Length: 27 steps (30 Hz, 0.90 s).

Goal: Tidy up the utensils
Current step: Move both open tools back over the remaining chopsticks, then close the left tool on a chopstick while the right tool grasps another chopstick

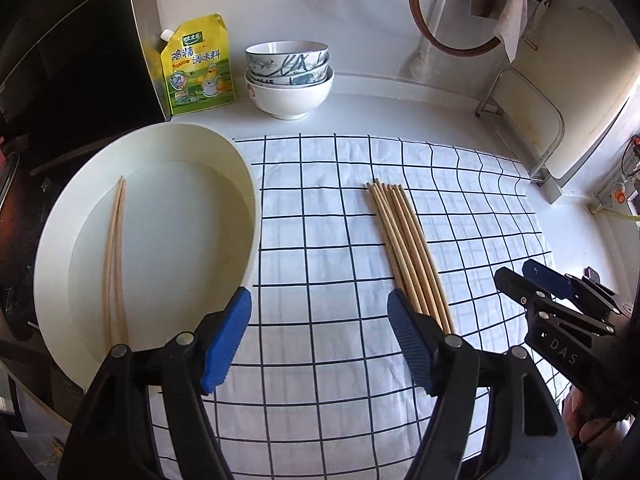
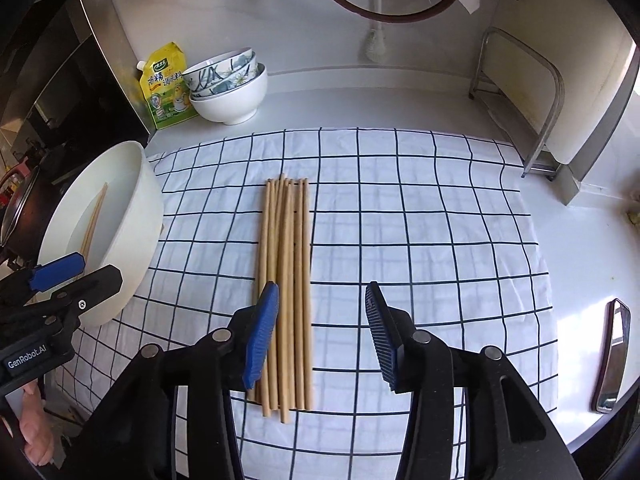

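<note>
**A:** What does the left wrist view give that the right one lacks?

**B:** A look straight down into the white basin (image 1: 168, 152): two chopsticks (image 1: 114, 256) lie side by side in it, running near to far. The right wrist view catches that basin only at its left edge, with a sliver of the pair. In turn it shows a shiny metal piece (image 2: 612, 356) on the counter at near right, which the left view misses.

**A:** And the loose chopsticks?

**B:** The bundle of chopsticks (image 2: 286, 292) lies on the checked cloth (image 2: 440, 220), tips pointing far. The right gripper (image 2: 322, 336) hangs above its near end; the left pad covers the bundle's left edge, and most sticks show in the gap. Jaws parted, clamping nothing.

**A:** The left gripper?

**B:** The left gripper (image 1: 320, 344) is spread wide and empty, over bare cloth between basin and bundle. The bundle sits by its right finger.

**A:** Anything at the back?

**B:** Stacked bowls (image 1: 289, 76) and a yellow seasoning pouch (image 1: 198, 66), far left.
</note>
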Each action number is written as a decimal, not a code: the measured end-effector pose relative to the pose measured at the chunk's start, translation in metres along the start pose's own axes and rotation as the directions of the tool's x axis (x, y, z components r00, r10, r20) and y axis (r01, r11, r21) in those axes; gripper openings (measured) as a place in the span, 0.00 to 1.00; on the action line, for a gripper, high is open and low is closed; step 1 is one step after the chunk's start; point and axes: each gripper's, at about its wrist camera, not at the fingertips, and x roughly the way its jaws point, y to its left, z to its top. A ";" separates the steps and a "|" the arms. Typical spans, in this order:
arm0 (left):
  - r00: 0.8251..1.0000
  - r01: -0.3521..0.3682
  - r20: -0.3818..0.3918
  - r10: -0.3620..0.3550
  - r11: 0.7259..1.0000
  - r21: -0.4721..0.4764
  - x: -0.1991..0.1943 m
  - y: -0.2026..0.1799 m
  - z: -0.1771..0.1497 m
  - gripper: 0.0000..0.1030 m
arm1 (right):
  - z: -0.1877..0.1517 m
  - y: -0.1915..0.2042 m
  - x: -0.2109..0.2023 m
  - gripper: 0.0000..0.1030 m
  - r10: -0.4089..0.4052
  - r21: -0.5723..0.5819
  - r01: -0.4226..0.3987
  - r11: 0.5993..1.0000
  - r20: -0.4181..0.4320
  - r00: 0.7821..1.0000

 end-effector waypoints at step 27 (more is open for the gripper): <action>0.995 -0.053 -0.092 0.049 0.998 -0.036 0.066 -0.029 -0.028 0.74 | -0.020 -0.011 0.076 0.49 0.021 -0.061 -0.026 0.998 -0.084 0.996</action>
